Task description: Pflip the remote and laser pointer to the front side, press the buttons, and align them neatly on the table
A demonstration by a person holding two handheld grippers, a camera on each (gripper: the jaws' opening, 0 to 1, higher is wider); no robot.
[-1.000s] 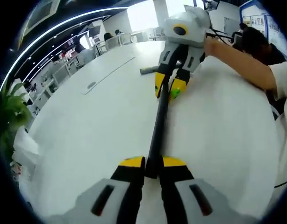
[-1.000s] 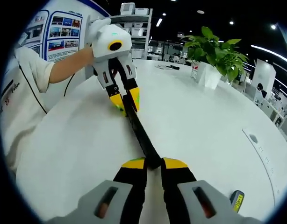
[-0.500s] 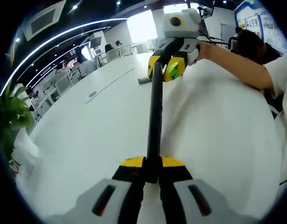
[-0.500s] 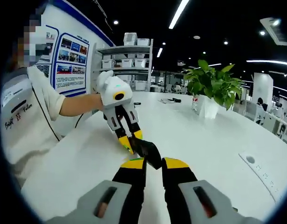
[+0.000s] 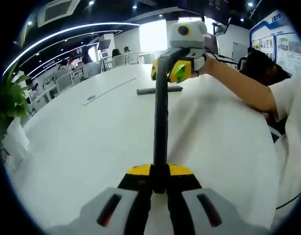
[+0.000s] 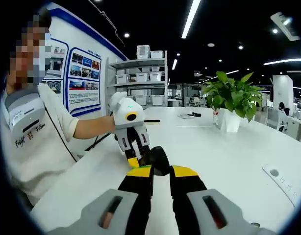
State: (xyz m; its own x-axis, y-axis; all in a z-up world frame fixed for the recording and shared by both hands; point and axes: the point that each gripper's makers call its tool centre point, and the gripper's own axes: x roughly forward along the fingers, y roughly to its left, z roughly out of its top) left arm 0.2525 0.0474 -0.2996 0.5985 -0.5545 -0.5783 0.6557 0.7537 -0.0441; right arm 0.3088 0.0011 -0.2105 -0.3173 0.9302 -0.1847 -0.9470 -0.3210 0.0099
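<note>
white tabletop (image 5: 77,142), remote (image 5: 160,127) held above it
both the left claw (image 5: 160,177) and right claw (image 6: 161,172) clamp its ends; buttons hidden.

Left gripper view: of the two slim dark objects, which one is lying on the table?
The smaller one lying crosswise beyond; the long remote is held off the table by both grippers.
</note>
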